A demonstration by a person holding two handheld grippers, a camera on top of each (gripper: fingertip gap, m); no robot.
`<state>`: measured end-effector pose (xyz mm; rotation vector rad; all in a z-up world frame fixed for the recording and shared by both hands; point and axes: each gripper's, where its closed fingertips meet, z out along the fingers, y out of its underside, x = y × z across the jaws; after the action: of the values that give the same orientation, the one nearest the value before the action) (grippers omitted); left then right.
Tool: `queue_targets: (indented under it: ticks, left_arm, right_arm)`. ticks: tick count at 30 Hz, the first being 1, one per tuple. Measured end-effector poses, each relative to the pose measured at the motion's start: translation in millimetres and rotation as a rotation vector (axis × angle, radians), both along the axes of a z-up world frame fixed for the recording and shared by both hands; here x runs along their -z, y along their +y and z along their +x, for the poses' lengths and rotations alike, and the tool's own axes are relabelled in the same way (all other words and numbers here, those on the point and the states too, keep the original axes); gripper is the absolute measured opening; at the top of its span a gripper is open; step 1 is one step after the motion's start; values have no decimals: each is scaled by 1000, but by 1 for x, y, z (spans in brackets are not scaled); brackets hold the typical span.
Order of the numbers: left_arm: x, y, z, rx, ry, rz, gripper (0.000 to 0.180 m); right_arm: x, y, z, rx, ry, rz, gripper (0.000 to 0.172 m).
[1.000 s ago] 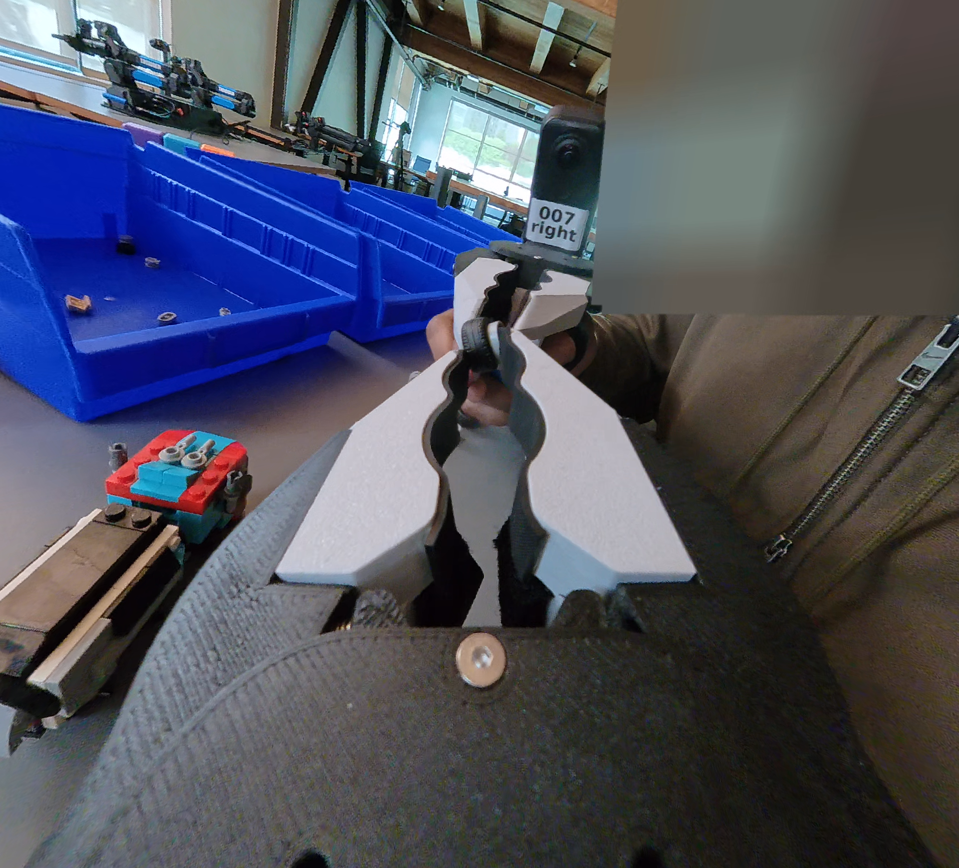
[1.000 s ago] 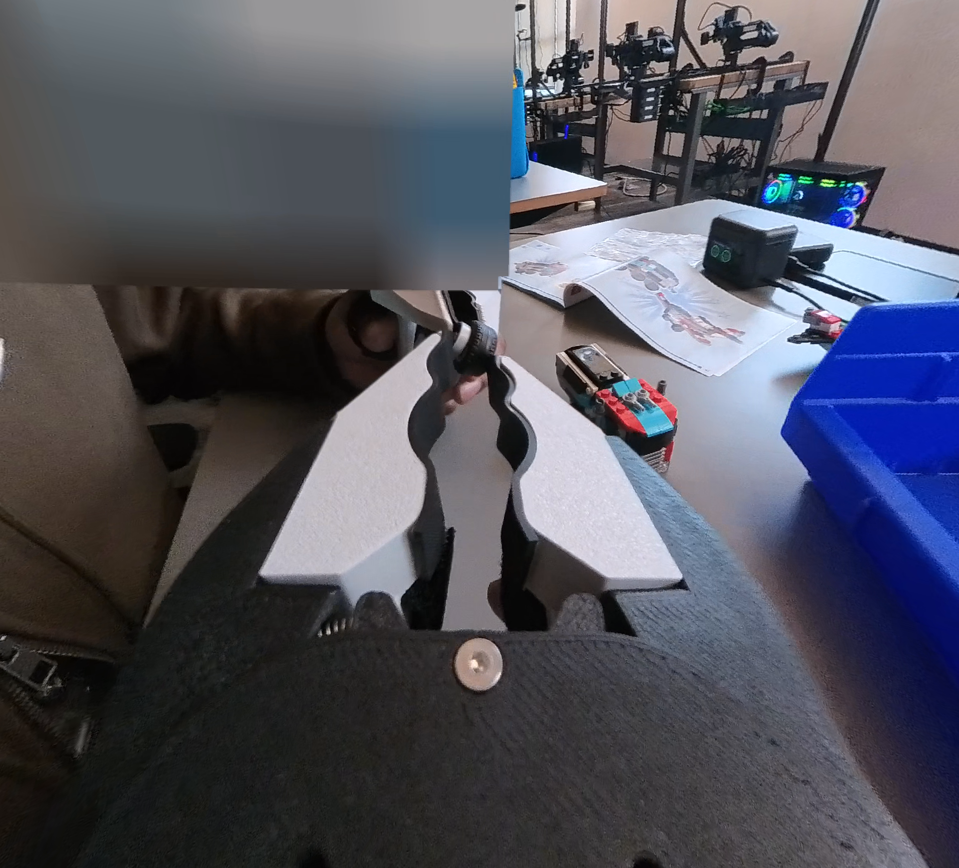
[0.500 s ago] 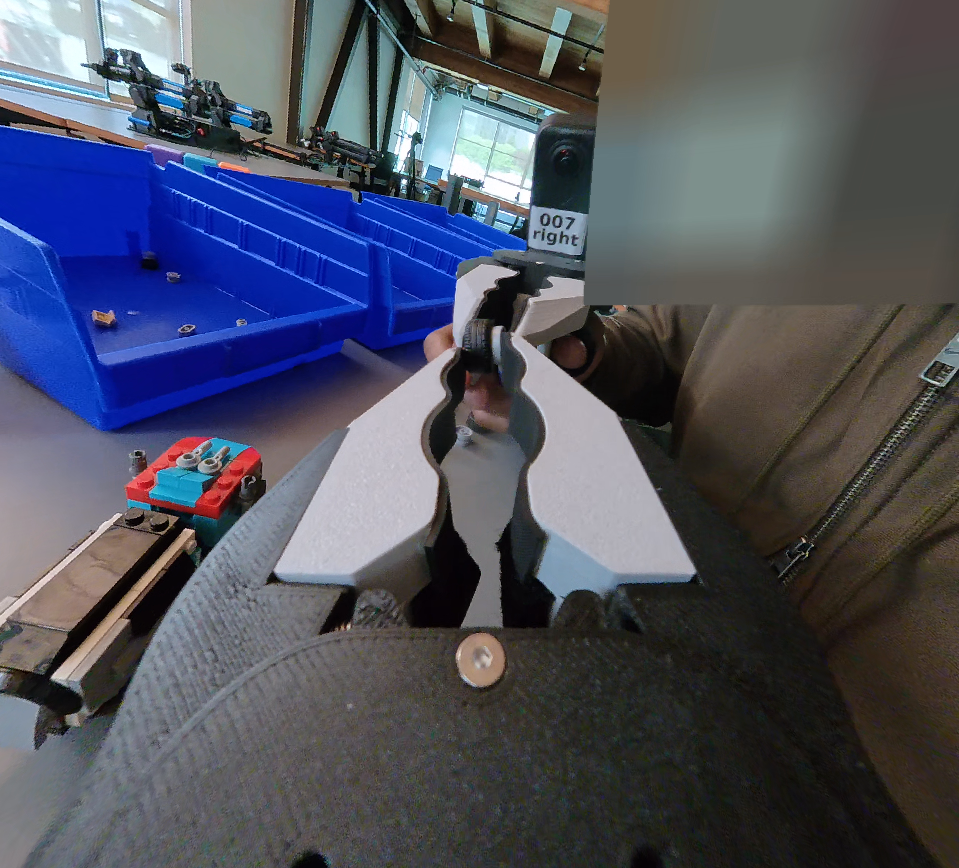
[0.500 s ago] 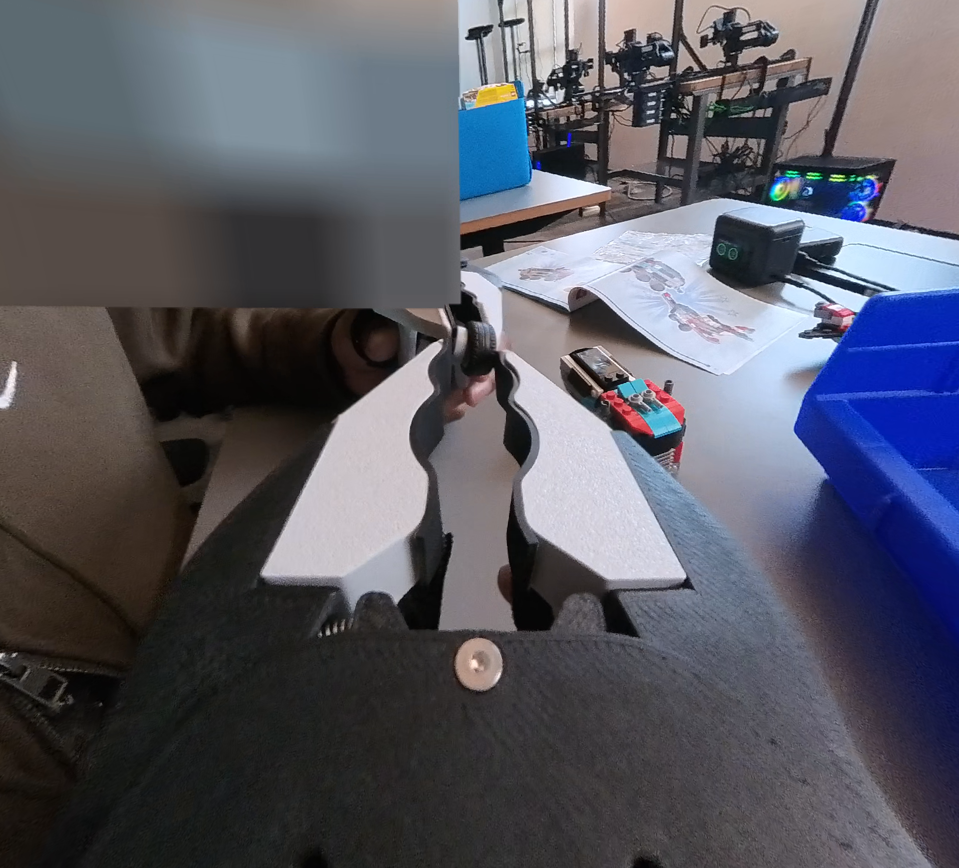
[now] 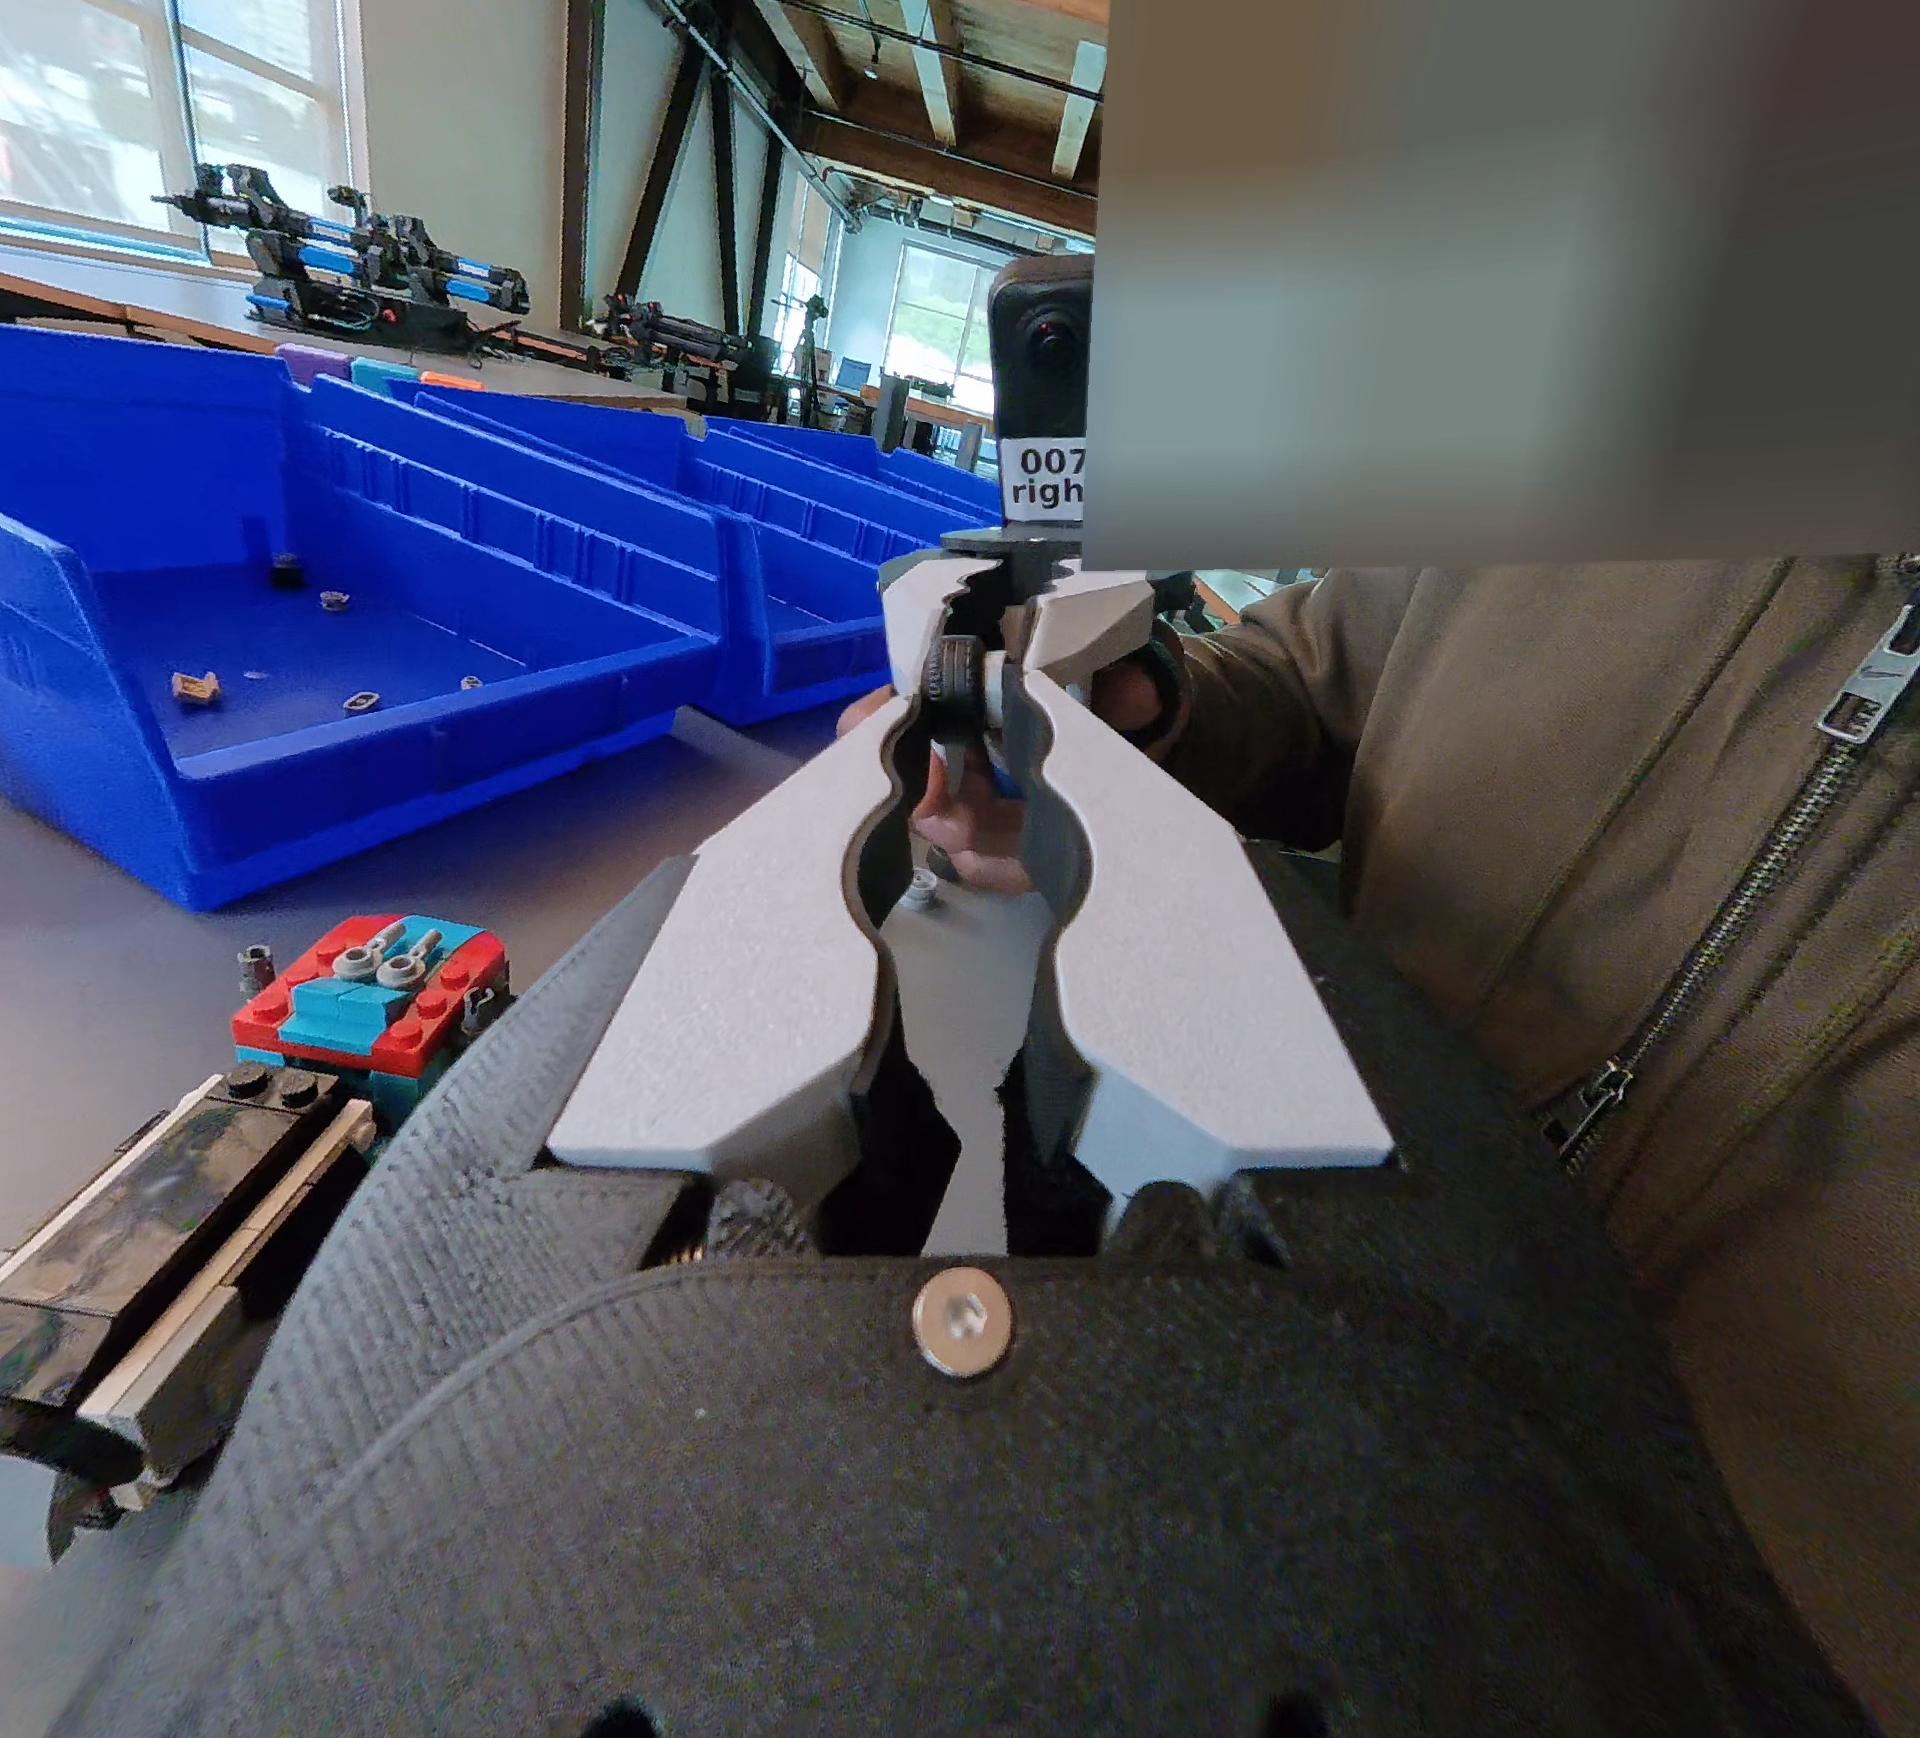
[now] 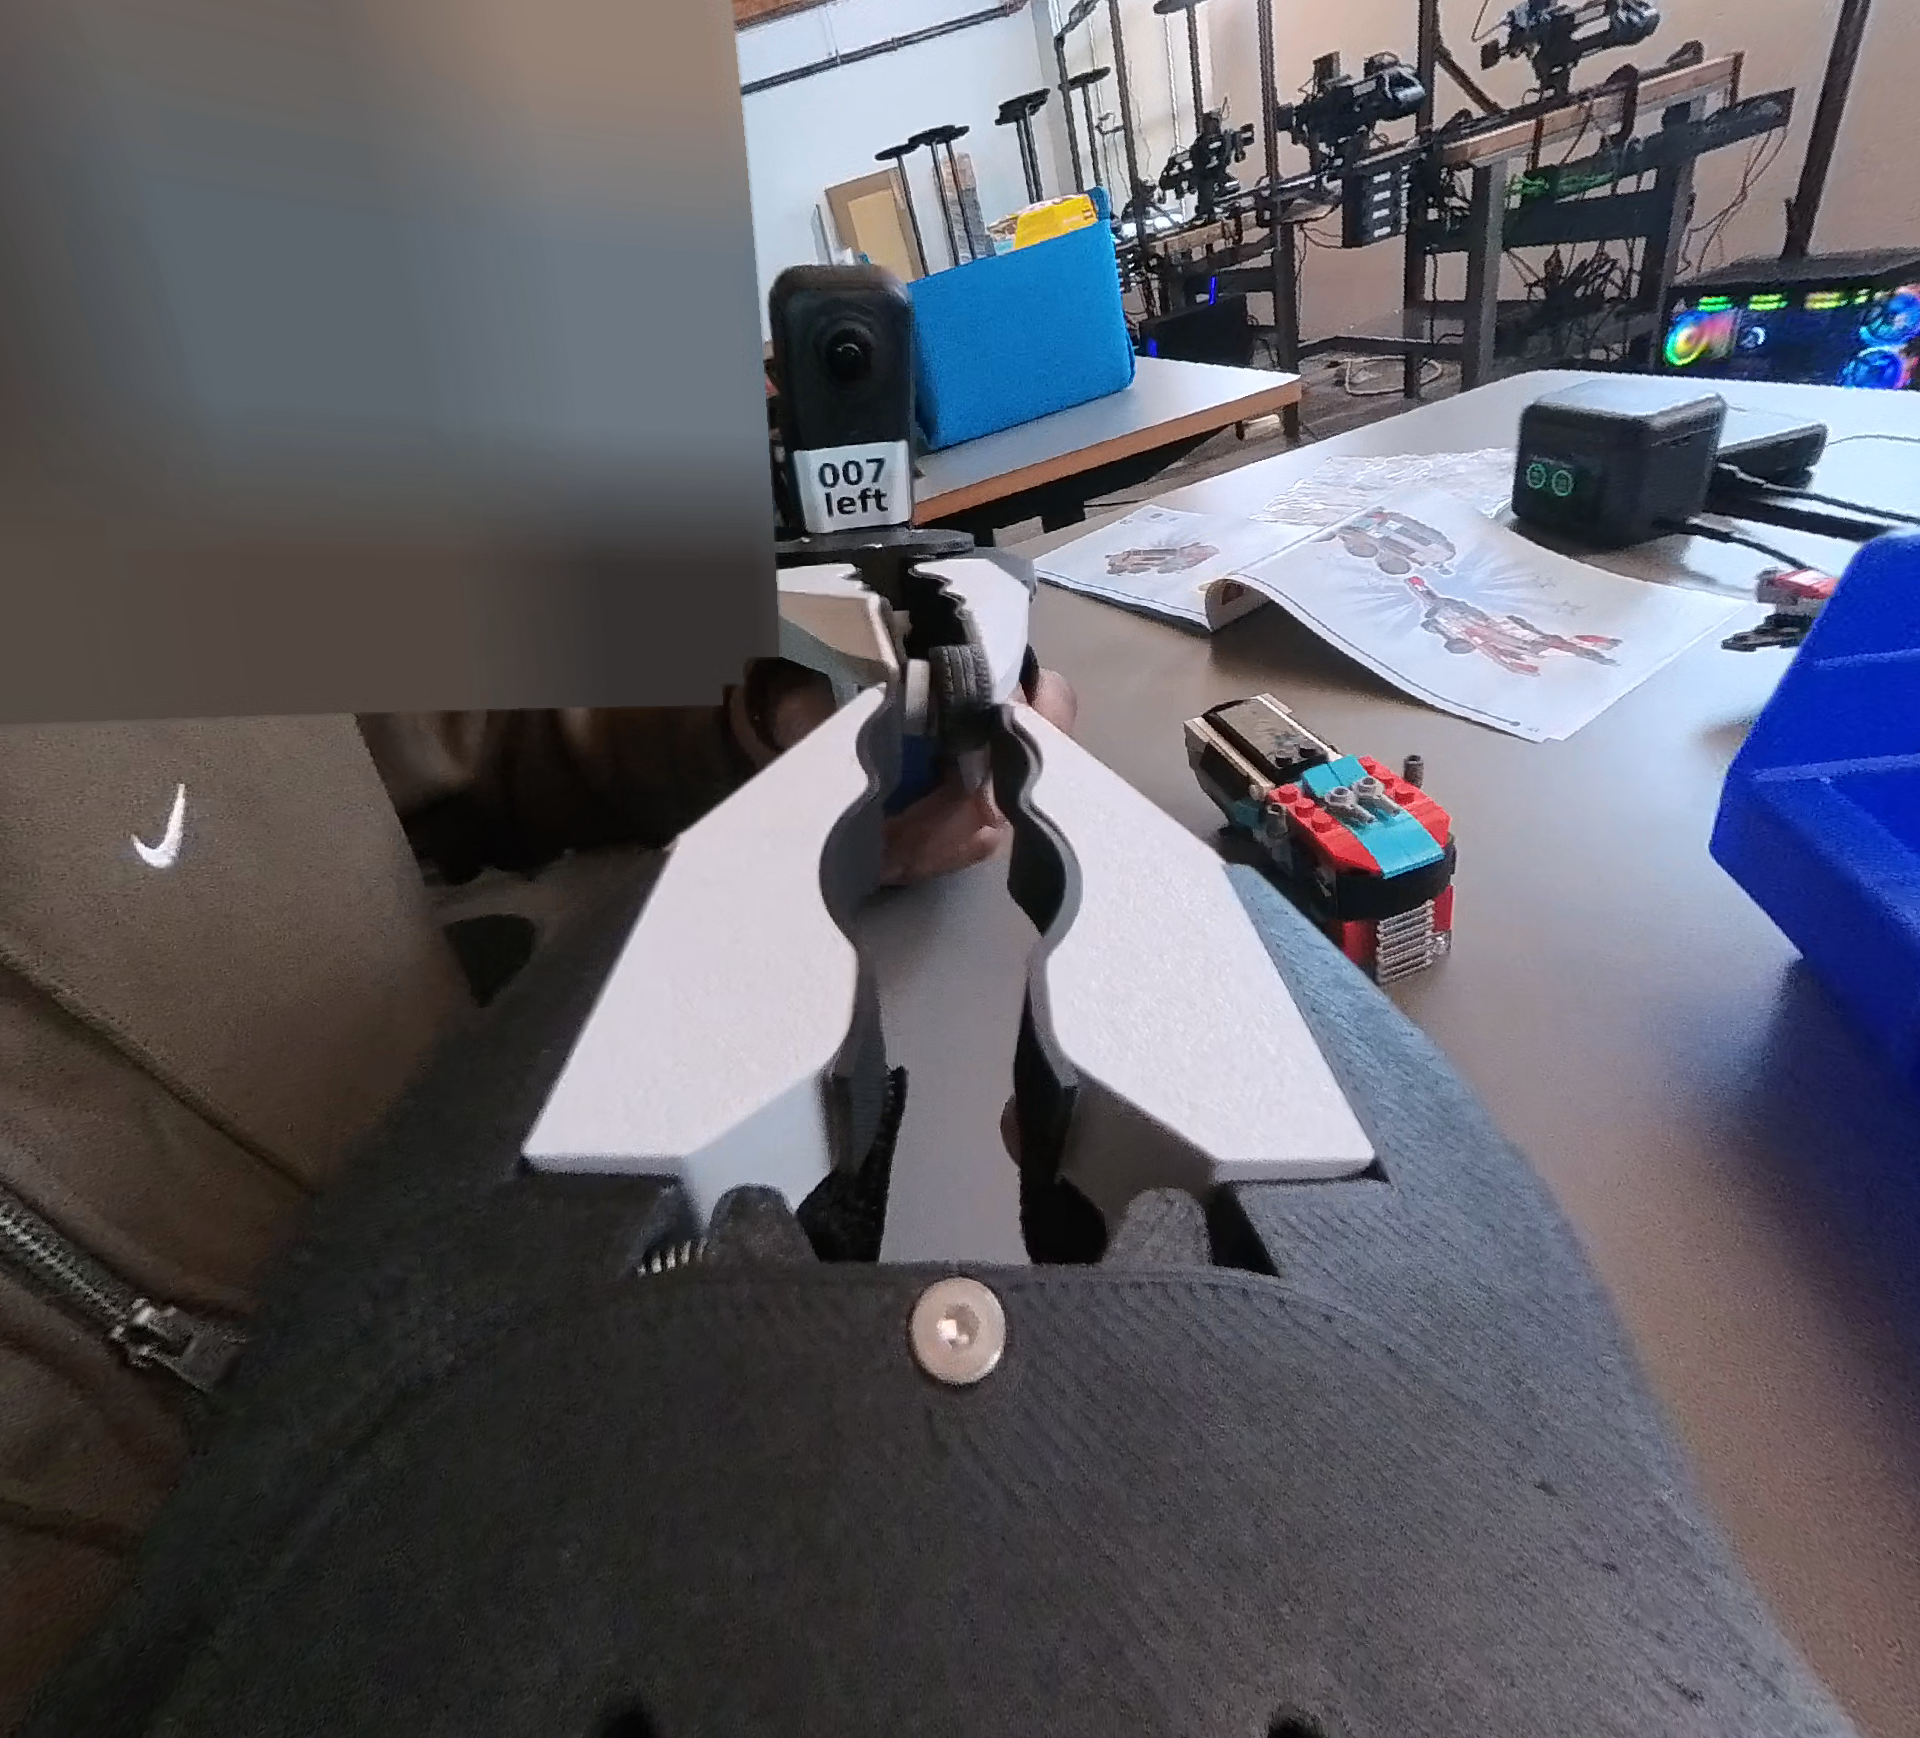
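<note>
You are holding both grippers up above the desk [image 6: 1558, 1013], tip to tip. Your left gripper [image 5: 961, 712] and your right gripper [image 6: 951, 712] are both squeezing one small toy wheel [image 5: 951, 675] with a black tire and a white hub. The little toy truck [image 6: 1340, 831] is sitting on the desk nearby, with a blue bin [image 5: 312, 649] behind it.
</note>
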<state>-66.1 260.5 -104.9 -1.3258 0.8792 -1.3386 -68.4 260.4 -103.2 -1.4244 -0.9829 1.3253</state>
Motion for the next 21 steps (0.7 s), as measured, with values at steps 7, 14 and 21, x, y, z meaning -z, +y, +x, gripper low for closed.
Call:
queue_targets:
  ticks: [7, 14, 21]
  left_arm:
    - [5, 2, -7, 34, 56, -24, 31]
    - [3, -10, -7, 76, 68, 64, 27]
    - [11, -17, -3, 83, 140, 144, 19]
  right_arm:
    - [6, -5, -2, 18, -97, 167, 16]
    - [13, -13, -5, 4, -185, 309, 16]
    - [18, -18, -6, 3, -244, 433, 16]
